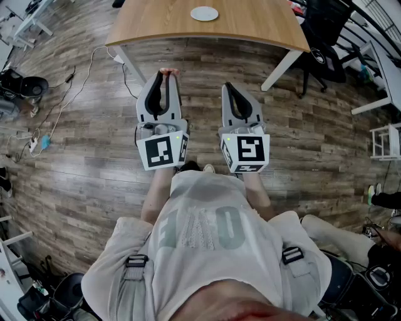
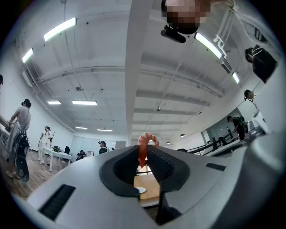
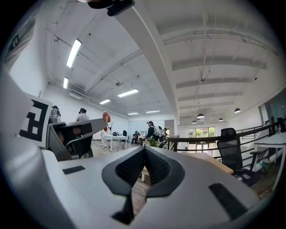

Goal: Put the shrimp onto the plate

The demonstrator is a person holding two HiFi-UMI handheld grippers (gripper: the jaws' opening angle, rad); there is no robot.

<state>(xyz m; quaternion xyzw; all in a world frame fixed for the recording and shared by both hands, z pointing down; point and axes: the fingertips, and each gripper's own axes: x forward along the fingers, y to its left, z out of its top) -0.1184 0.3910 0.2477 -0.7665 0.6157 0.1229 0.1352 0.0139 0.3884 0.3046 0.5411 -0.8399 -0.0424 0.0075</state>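
Observation:
My left gripper (image 1: 167,73) is shut on an orange-pink shrimp (image 1: 169,71), held over the wooden floor short of the table. In the left gripper view the shrimp (image 2: 144,150) hangs pinched between the closed jaw tips, its curled body sticking out above them. A small white plate (image 1: 204,13) lies on the light wooden table (image 1: 250,25) ahead, also the plate (image 2: 140,190) seen small beyond the jaws. My right gripper (image 1: 228,86) is shut with nothing in it, level with the left one. From the right gripper view the shrimp (image 3: 106,117) shows at the left gripper's tip.
The table's white legs (image 1: 279,68) stand ahead on the plank floor. A black office chair (image 1: 326,34) is at the table's right end, a white rack (image 1: 385,141) further right. Cables (image 1: 62,103) and gear litter the floor at left. People stand in the far background (image 2: 20,129).

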